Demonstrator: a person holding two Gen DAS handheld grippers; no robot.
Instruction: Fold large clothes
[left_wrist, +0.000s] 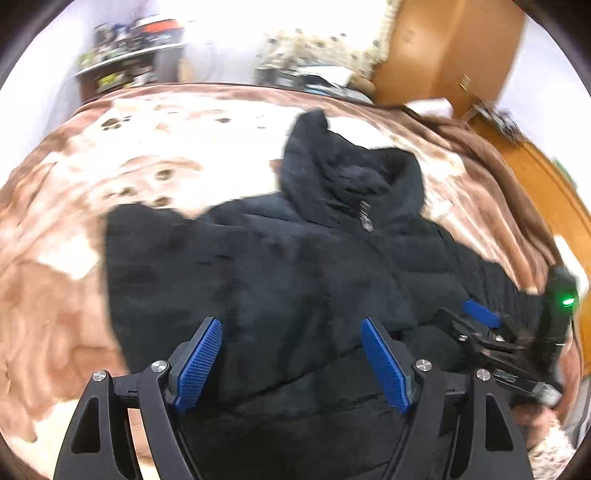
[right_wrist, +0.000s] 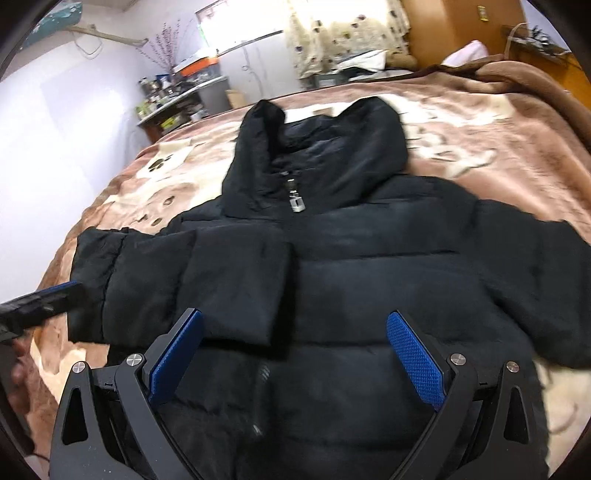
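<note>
A black hooded puffer jacket (left_wrist: 295, 266) (right_wrist: 369, 266) lies front up on the bed, its hood (right_wrist: 317, 147) toward the far side and a silver zipper pull (right_wrist: 296, 201) at the collar. One sleeve (right_wrist: 177, 280) is folded across the chest; the other sleeve (right_wrist: 535, 273) stretches out to the right. My left gripper (left_wrist: 291, 325) hovers open above the jacket's body with nothing between its blue pads. My right gripper (right_wrist: 295, 315) is also open over the jacket's lower front. Each gripper shows in the other's view: the right gripper (left_wrist: 480, 317) at the jacket's right edge, the left gripper (right_wrist: 55, 291) beside the folded sleeve's cuff.
A brown and cream blanket (left_wrist: 166, 158) (right_wrist: 461, 122) with paw prints covers the bed. A cluttered shelf (right_wrist: 173, 99) stands against the far wall, a patterned curtain (right_wrist: 340, 37) hangs at the window, and wooden furniture (left_wrist: 443, 48) is at the right.
</note>
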